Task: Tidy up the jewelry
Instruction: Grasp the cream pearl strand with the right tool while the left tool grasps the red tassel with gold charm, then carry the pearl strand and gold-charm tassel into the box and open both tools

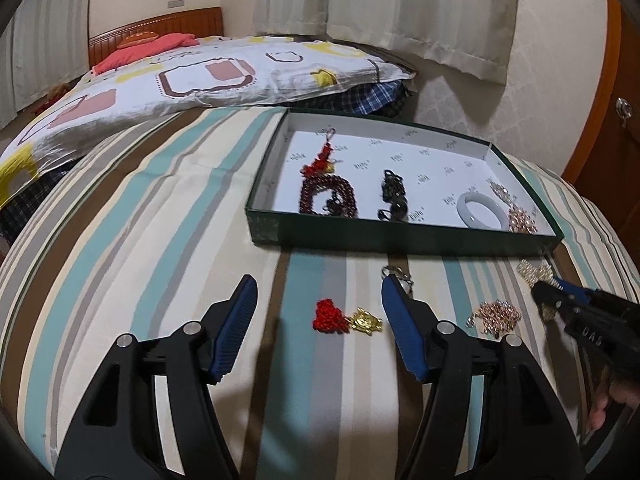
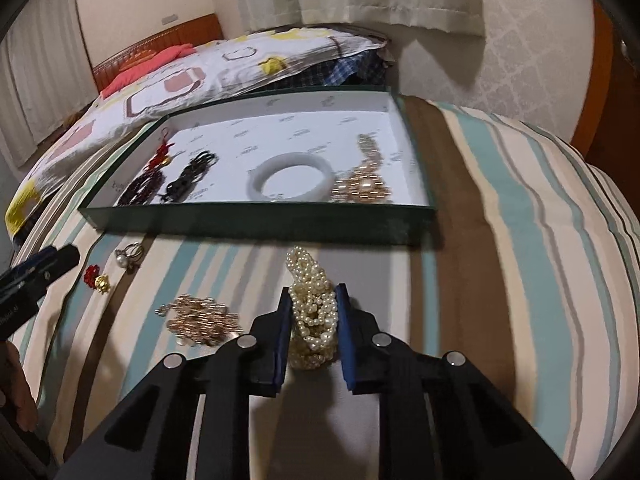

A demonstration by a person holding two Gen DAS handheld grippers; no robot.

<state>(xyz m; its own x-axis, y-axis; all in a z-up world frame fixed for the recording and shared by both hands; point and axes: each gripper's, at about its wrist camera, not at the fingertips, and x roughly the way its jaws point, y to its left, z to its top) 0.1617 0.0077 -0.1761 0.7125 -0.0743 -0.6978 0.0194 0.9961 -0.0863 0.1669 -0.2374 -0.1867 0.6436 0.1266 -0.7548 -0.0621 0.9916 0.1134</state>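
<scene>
**Pearls in my grip, several pieces yet to box**

My right gripper (image 2: 313, 312) is closed on the pearl strand (image 2: 314, 312), which lies bunched on the striped bed (image 2: 520, 240) just in front of the green box (image 2: 256, 222); my left gripper (image 1: 318, 312) stands wide with nothing between its fingers, hovering over the red knot charm with its gold turtle (image 1: 346, 320). Already in the box: the dark red bead bracelet (image 1: 328, 196), a black piece (image 1: 394, 192), the pale bangle (image 1: 480, 210) and a rose-gold chain (image 1: 520, 220). Outside it on the bed: the pearls, the charm, the rings (image 2: 130, 256) and a second rose-gold heap (image 2: 200, 320); I judge the job roughly half done.
</scene>
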